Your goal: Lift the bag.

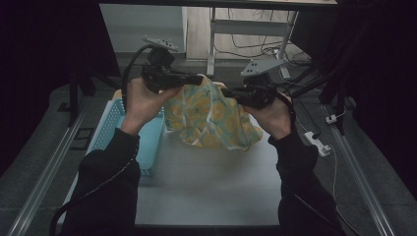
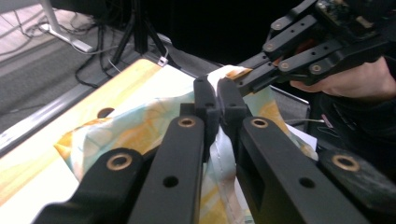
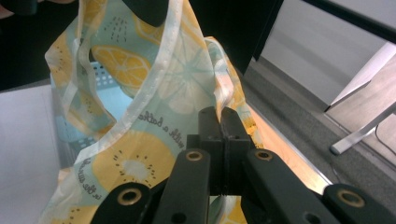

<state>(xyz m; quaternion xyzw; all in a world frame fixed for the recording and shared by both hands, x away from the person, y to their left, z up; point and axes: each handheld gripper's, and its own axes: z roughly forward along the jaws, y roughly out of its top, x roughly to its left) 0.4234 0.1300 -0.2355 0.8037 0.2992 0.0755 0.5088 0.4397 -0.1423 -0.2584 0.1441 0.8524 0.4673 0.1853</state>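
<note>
A pale blue cloth printed with yellow citrus slices [image 1: 211, 118] hangs above the white table [image 1: 206, 187], held up between both grippers. My left gripper [image 1: 199, 78] is shut on the cloth's upper left edge; in the left gripper view its jaws [image 2: 217, 93] pinch a white hem of the cloth [image 2: 140, 126]. My right gripper [image 1: 223, 92] is shut on the upper right edge; in the right gripper view its jaws [image 3: 222, 116] clamp the cloth [image 3: 140, 70] at a fold. The other gripper [image 2: 299, 51] shows across the cloth in the left gripper view.
A light blue plastic basket [image 1: 142, 142] stands at the table's left side, partly behind the cloth. Desk legs [image 1: 211, 44] and cables lie on the floor beyond the table. A white power strip [image 1: 317, 142] lies on the floor to the right.
</note>
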